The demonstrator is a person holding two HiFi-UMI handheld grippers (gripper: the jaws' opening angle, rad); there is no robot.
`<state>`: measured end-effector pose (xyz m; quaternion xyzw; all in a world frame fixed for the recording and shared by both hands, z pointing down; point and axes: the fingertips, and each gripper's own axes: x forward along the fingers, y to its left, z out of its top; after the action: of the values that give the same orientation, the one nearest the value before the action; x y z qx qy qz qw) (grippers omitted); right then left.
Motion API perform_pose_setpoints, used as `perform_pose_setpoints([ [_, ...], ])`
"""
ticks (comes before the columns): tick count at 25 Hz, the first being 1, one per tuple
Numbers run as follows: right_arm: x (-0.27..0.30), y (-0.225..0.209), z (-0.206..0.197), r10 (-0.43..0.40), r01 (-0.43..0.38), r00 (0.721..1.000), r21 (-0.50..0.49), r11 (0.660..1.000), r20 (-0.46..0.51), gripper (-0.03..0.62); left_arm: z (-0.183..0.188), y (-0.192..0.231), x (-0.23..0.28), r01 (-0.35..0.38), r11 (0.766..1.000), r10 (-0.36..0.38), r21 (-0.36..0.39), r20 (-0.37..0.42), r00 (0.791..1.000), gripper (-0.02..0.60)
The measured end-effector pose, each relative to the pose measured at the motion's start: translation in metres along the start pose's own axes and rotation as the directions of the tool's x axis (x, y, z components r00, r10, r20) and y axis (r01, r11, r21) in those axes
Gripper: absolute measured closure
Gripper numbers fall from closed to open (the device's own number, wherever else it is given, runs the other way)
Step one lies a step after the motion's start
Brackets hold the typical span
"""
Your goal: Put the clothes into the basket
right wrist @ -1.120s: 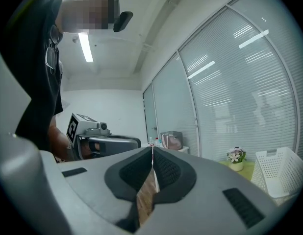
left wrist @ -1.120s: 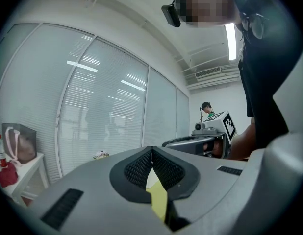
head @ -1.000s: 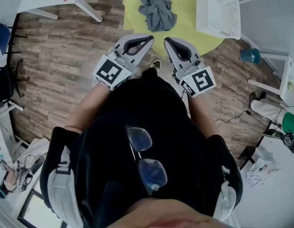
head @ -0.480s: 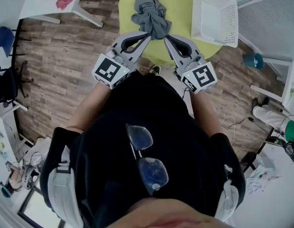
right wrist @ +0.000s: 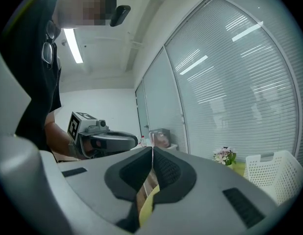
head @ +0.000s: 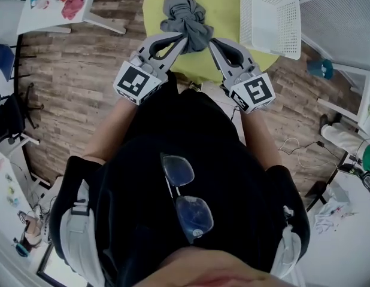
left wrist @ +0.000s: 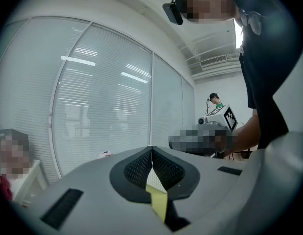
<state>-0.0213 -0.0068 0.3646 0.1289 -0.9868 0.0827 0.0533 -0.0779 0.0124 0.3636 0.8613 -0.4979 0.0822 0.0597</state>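
Note:
A crumpled grey garment (head: 185, 18) lies on a round yellow table (head: 226, 8) in the head view. To its right on the same table, a white plastic basket (head: 270, 15) stands tilted; it also shows at the right edge of the right gripper view (right wrist: 275, 174). My left gripper (head: 184, 36) is shut, with its tip at the garment's near left edge. My right gripper (head: 211, 40) is also shut, just off the garment's near right edge. In both gripper views the jaws meet at their tips (left wrist: 151, 149) (right wrist: 152, 149) with no cloth between them, only yellow table below.
A small white table (head: 38, 14) with pink and red items stands at the upper left on the wooden floor (head: 83, 70). To the right are a teal object (head: 321, 69), white furniture legs and cables. A pot of flowers (right wrist: 223, 155) sits beside the basket.
Both grippers have moved forward together to the near edge of the grey garment. Their jaws stay shut throughout.

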Motion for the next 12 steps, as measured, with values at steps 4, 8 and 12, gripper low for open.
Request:
perform_pose_setpoints([
  [4, 0.02, -0.024, -0.004, -0.061, 0.061, 0.998, 0.042, 0.997, 0.001, 0.568, -0.008, 0.025, 0.011, 0.05, 0.999, -0.049, -0.015, 0.03, 0.998, 0.571],
  [8, 0.046, -0.048, -0.008, -0.129, 0.129, 0.992, 0.073, 0.989, -0.016, 0.568, -0.02, 0.053, 0.02, 0.113, 0.993, -0.113, -0.013, 0.027, 0.993, 0.571],
  [12, 0.072, -0.066, -0.017, -0.186, 0.189, 0.981, 0.075, 0.979, -0.049, 0.568, -0.028, 0.08, 0.033, 0.162, 0.986, -0.16, -0.046, 0.049, 0.986, 0.571],
])
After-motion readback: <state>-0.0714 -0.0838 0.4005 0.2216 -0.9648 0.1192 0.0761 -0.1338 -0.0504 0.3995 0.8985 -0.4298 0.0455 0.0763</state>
